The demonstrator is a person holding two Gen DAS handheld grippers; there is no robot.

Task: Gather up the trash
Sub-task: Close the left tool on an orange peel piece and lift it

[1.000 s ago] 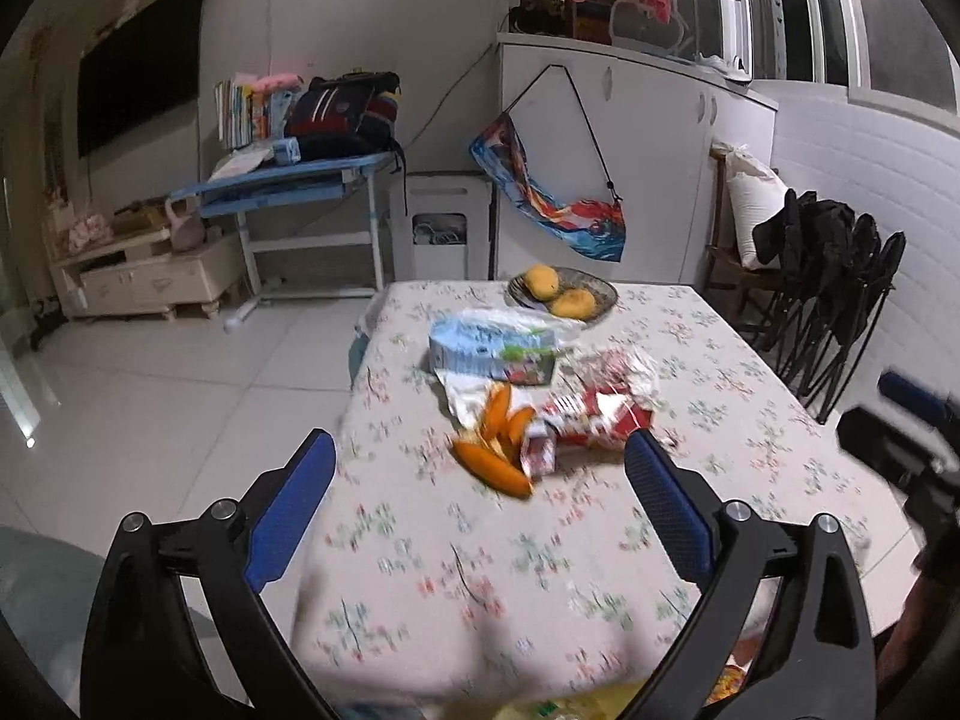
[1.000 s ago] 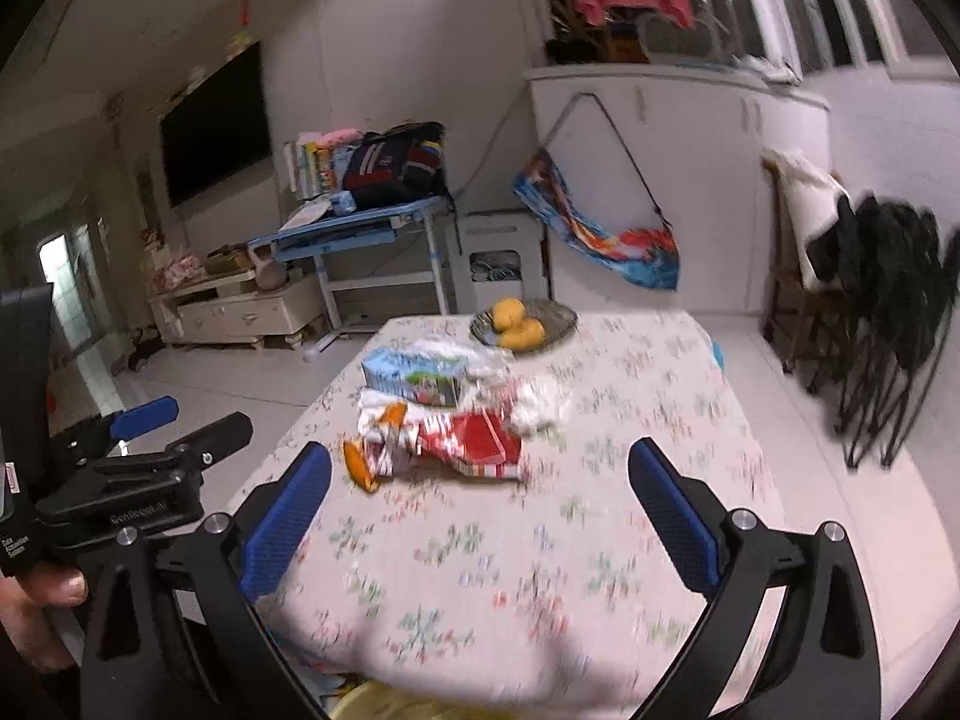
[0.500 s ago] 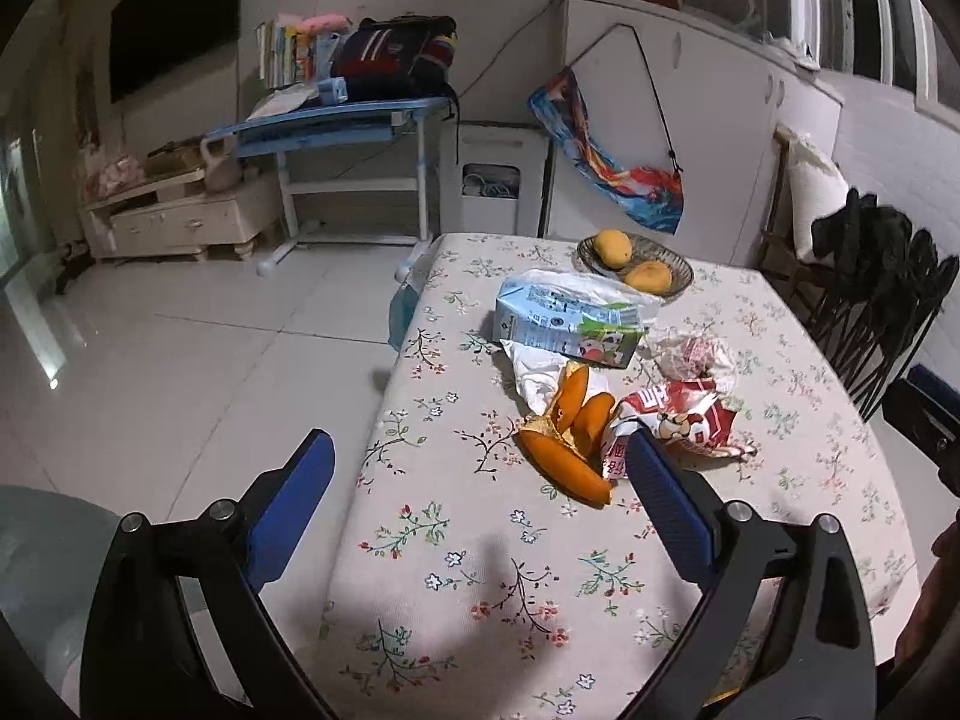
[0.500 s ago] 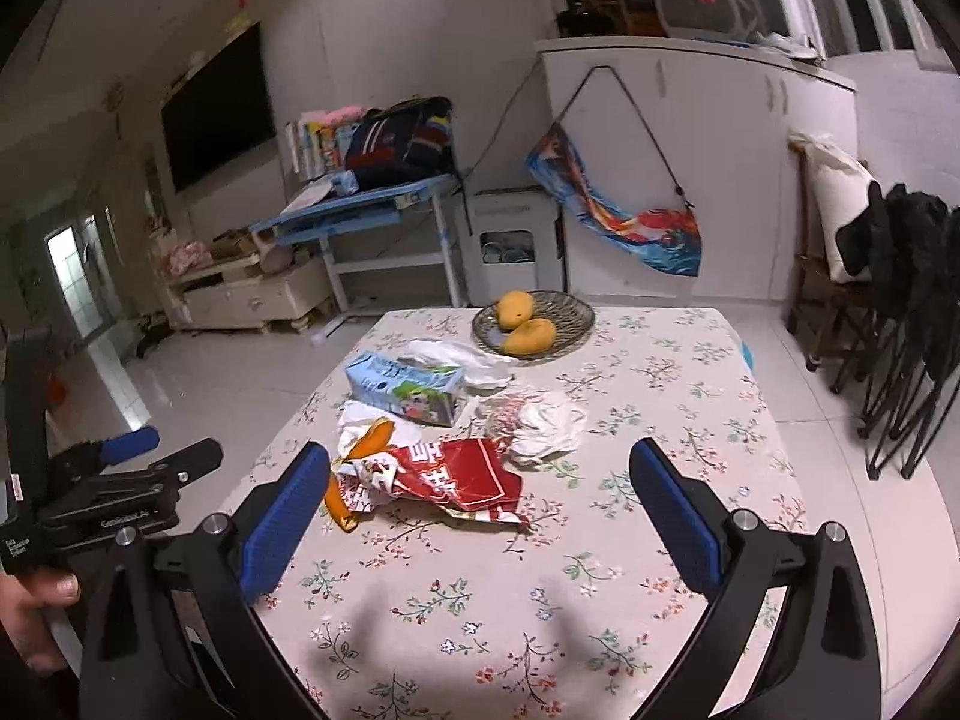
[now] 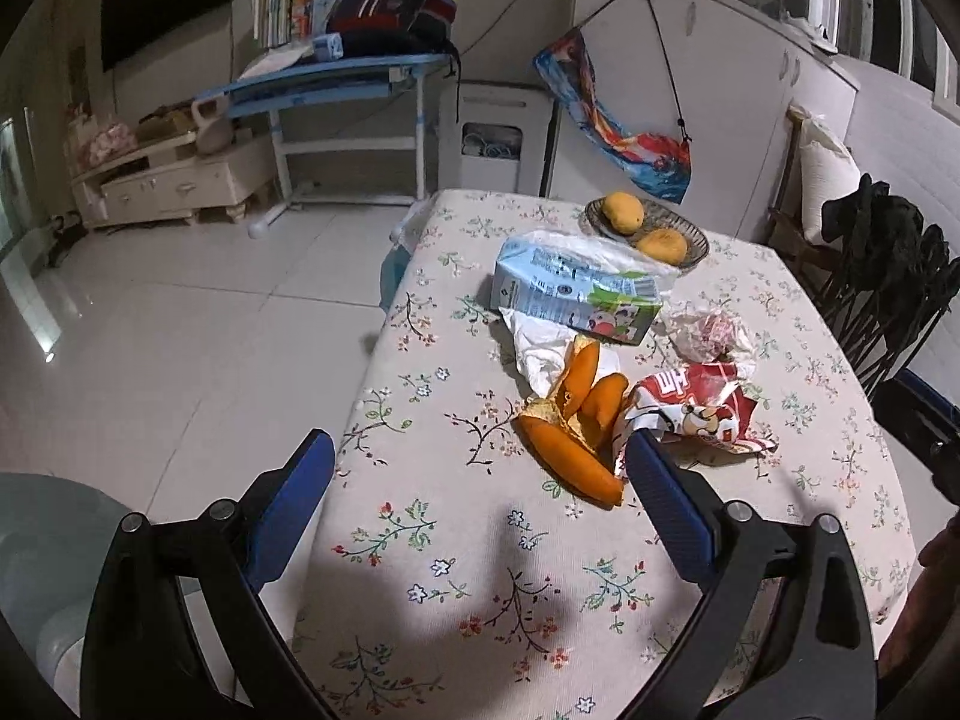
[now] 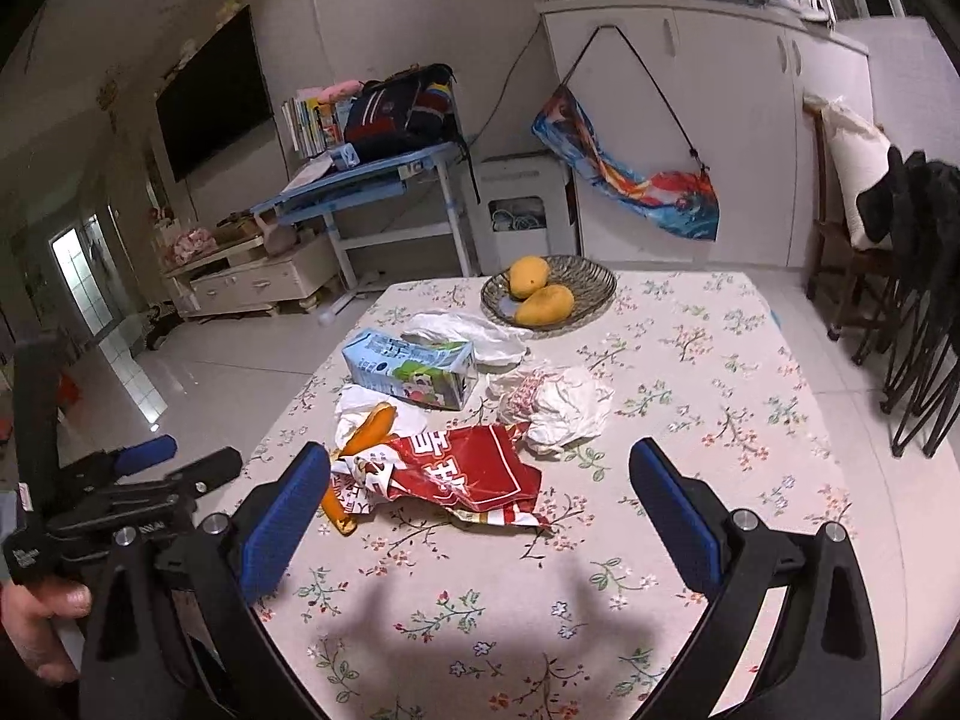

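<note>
Trash lies on the floral tablecloth (image 5: 456, 540): orange peel (image 5: 576, 420), a red snack wrapper (image 5: 696, 411), a blue and green carton (image 5: 570, 297), a white plastic bag (image 5: 537, 348) and a crumpled wrapper (image 5: 708, 333). My left gripper (image 5: 477, 474) is open and empty above the table's near left corner, its right finger close to the peel. My right gripper (image 6: 480, 480) is open and empty, just short of the red wrapper (image 6: 468, 471), with the carton (image 6: 411, 366), peel (image 6: 366, 429) and crumpled wrapper (image 6: 555, 405) beyond.
A woven dish with two mangoes (image 6: 549, 291) sits at the table's far side. A dark folding chair (image 6: 918, 276) stands right of the table. A blue desk (image 5: 336, 90) and white cabinets (image 6: 690, 120) line the far wall. The left gripper body (image 6: 114, 492) shows in the right view.
Both grippers have moved forward over the table and tilted down toward the trash, which now looks larger and closer. Both stay open and empty.
</note>
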